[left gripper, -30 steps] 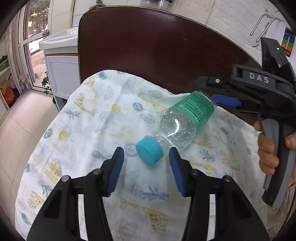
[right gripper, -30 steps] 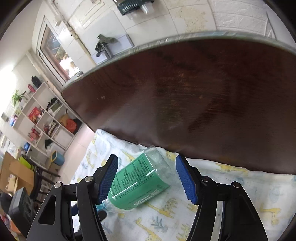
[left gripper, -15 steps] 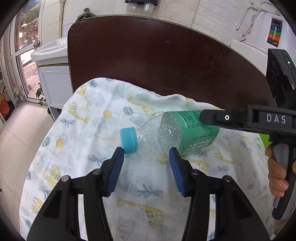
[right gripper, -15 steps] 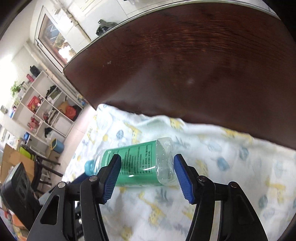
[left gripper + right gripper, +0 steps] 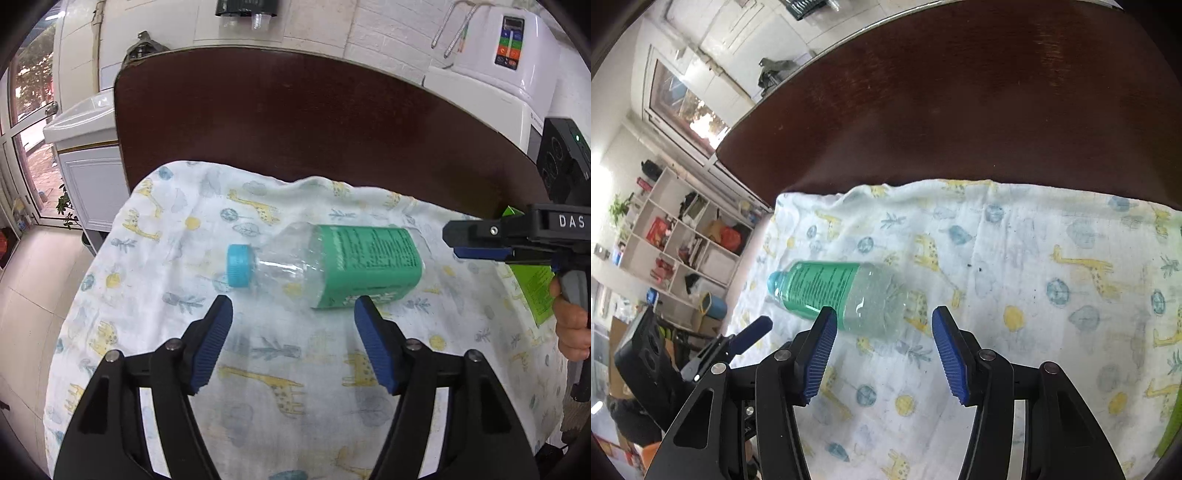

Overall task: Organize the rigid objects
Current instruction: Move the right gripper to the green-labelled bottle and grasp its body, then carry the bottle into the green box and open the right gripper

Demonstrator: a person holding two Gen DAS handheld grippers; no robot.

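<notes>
I see the bottle [image 5: 328,266] lying on its side on the giraffe-print cloth [image 5: 258,369] over the dark counter [image 5: 295,122], with both my left gripper [image 5: 293,347] and right gripper [image 5: 881,354] wide open and empty, just short of it. It looks empty, so I judge it light, thin-walled, slick and prone to roll. I would take it across the green label [image 5: 369,258], not the ribbed blue cap [image 5: 240,266].

Dark brown wooden worktop [image 5: 295,122], far part bare. Giraffe-print white cloth [image 5: 258,369] spread over near part, draping off left edge. Clear bottle [image 5: 332,266] lies on its side on cloth; green object [image 5: 535,291] at cloth's right edge.
</notes>
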